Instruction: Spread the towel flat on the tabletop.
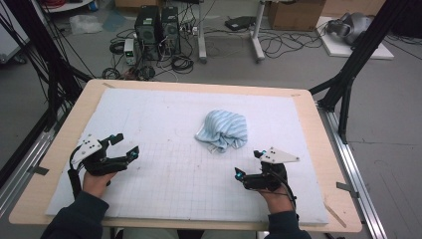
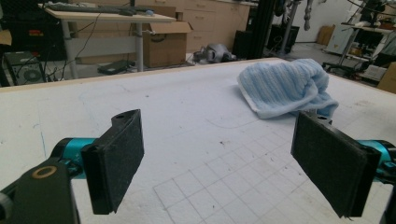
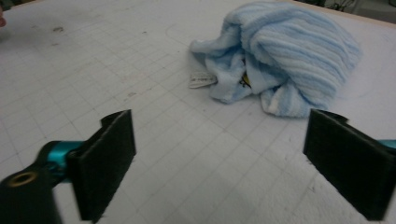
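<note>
Towel (image 1: 222,130) first: the crumpled light-blue striped one sits bunched in a heap on the white gridded mat (image 1: 164,124), a little right of the mat's middle and nearer its far edge than its near one. It touches neither gripper.

Working from the left, your left gripper (image 1: 124,146) rests near the mat's near-left corner, well apart from the towel. Its jaws stand wide open and hold nothing; the left gripper view has the towel (image 2: 286,87) far ahead and off to the right of them.

Your right gripper (image 1: 249,164) sits near the near edge, just below and slightly right of the heap, much closer to it. Its jaws are also spread wide and empty. In the right gripper view, a white care label (image 3: 202,80) pokes out from the towel's (image 3: 285,51) folds on the side facing you.

My read is that the risk lies in the bunching. If you pinch the top of the heap, you will likely catch several layers at once and lift a lump, not an edge. Corners are tucked under, so hunting for one may drag the whole towel across the mat. The left gripper's long reach could also cross the right one's path.
</note>
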Motion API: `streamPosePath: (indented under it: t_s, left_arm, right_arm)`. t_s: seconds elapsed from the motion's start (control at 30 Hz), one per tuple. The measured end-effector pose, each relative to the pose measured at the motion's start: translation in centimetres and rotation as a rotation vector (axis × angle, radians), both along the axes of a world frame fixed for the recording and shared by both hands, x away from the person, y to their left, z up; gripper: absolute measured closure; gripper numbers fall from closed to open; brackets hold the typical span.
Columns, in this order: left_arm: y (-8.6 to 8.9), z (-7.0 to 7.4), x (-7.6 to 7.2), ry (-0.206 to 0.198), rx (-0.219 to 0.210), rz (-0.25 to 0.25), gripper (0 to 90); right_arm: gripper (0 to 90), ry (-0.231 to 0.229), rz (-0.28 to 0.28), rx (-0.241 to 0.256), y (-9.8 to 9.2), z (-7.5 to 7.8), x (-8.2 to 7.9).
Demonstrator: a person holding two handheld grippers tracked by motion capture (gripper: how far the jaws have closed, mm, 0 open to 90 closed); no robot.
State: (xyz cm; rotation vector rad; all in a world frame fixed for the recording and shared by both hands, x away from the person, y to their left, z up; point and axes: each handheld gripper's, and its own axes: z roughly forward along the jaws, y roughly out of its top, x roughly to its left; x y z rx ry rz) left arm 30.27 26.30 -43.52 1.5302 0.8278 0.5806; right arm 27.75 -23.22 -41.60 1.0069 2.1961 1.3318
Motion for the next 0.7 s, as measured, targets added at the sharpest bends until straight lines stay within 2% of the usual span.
streamPosePath:
  t_s: [0.03, 0.07, 0.1, 0.13, 0.23, 0.27, 0.33, 0.4, 0.57, 0.6, 0.63, 0.67, 0.7]
  left_arm:
    - [0.0, 0.0, 0.0, 0.0, 0.0, 0.0, 17.4]
    - [0.0, 0.0, 0.0, 0.003, 0.001, 0.0, 17.4]
    - [0.0, 0.0, 0.0, 0.003, 0.001, 0.0, 17.4]
    - [0.0, 0.0, 0.0, 0.003, 0.002, 0.001, 17.4]
    - [-0.1, 0.0, 0.1, 0.006, -0.001, 0.004, 17.4]
    - [0.0, -0.1, 0.1, 0.009, 0.002, 0.006, 17.4]
    - [0.0, -0.1, 0.1, 0.01, 0.002, 0.007, 17.4]
    - [0.0, -0.1, 0.1, 0.011, 0.0, 0.006, 17.4]
    - [0.0, -0.1, 0.1, 0.019, -0.01, 0.01, 17.4]
    - [0.1, -0.1, 0.1, 0.02, -0.01, 0.012, 17.4]
    - [0.1, -0.1, 0.1, 0.021, -0.009, 0.011, 17.4]
    - [0.1, -0.1, 0.1, 0.022, -0.012, 0.013, 17.4]
    - [0.1, -0.1, 0.1, 0.022, -0.012, 0.013, 17.4]
  right_arm:
    - [11.2, 0.0, 0.0, 0.0, 0.0, 0.0, 0.0]
    - [17.3, -0.004, 0.027, -0.012, 0.4, 0.2, 0.2]
    - [17.3, -0.004, 0.027, -0.012, 0.4, 0.2, 0.2]
    - [17.5, -0.003, 0.034, -0.045, 1.2, 0.3, 0.8]
    - [19.0, 0.0, 0.035, -0.061, 1.8, 0.3, 1.4]
    - [20.9, 0.004, 0.045, -0.079, 2.5, 0.4, 2.5]
    - [21.2, 0.004, 0.046, -0.082, 2.8, 0.4, 2.8]
    - [21.2, 0.015, 0.06, -0.095, 4.1, 0.5, 4.4]
    - [21.2, 0.016, 0.077, -0.092, 5.6, 1.2, 5.9]
    - [21.2, 0.01, 0.08, -0.109, 6.3, 1.6, 6.7]
    - [21.2, 0.01, 0.08, -0.109, 6.3, 1.6, 6.7]
    - [21.1, 0.014, 0.075, -0.135, 6.9, 1.8, 7.6]
    - [21.1, 0.014, 0.075, -0.135, 6.9, 1.8, 7.6]
